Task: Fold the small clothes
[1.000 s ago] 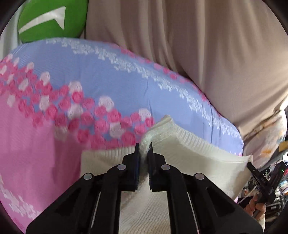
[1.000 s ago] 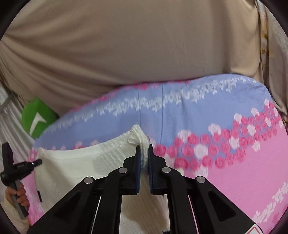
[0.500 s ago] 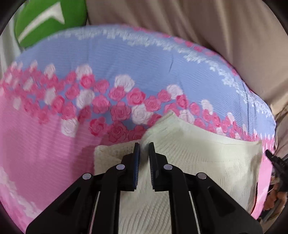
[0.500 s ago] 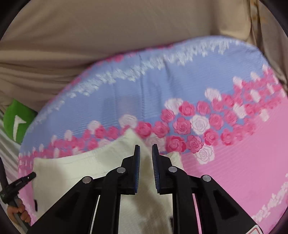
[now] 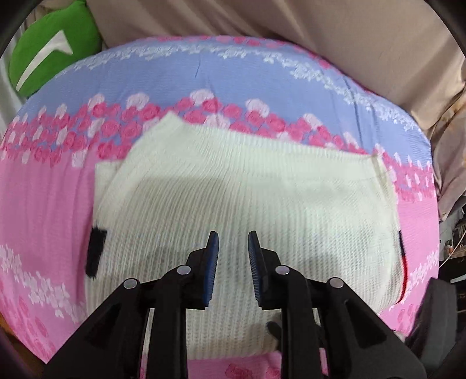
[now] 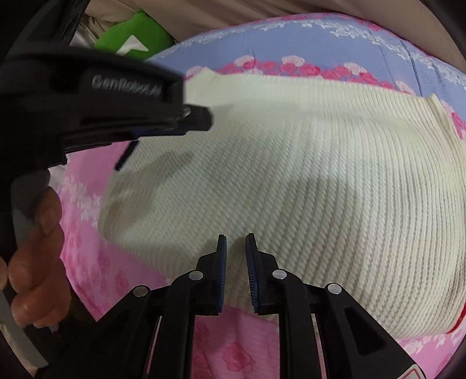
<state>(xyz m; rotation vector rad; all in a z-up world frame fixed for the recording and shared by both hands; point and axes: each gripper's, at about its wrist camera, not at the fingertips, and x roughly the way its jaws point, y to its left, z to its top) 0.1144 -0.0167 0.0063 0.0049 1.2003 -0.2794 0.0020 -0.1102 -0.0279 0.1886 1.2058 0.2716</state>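
Observation:
A cream knitted garment lies folded flat on a bedspread with pink and blue bands and roses. A black trim piece shows at its left edge and a red edge at its right. My left gripper is open and empty over the garment's near half. My right gripper is open and empty over the garment's near edge. The left gripper also shows from the side in the right wrist view, held by a hand, above the garment's left part.
A green cushion with a white arrow lies at the far left corner. A beige cover runs behind the bedspread. Dark clutter stands off the right side.
Both grippers have let go of the garment's corners and drawn back toward me. The folded top layer now lies flat. Both pairs of jaws stand wider apart.

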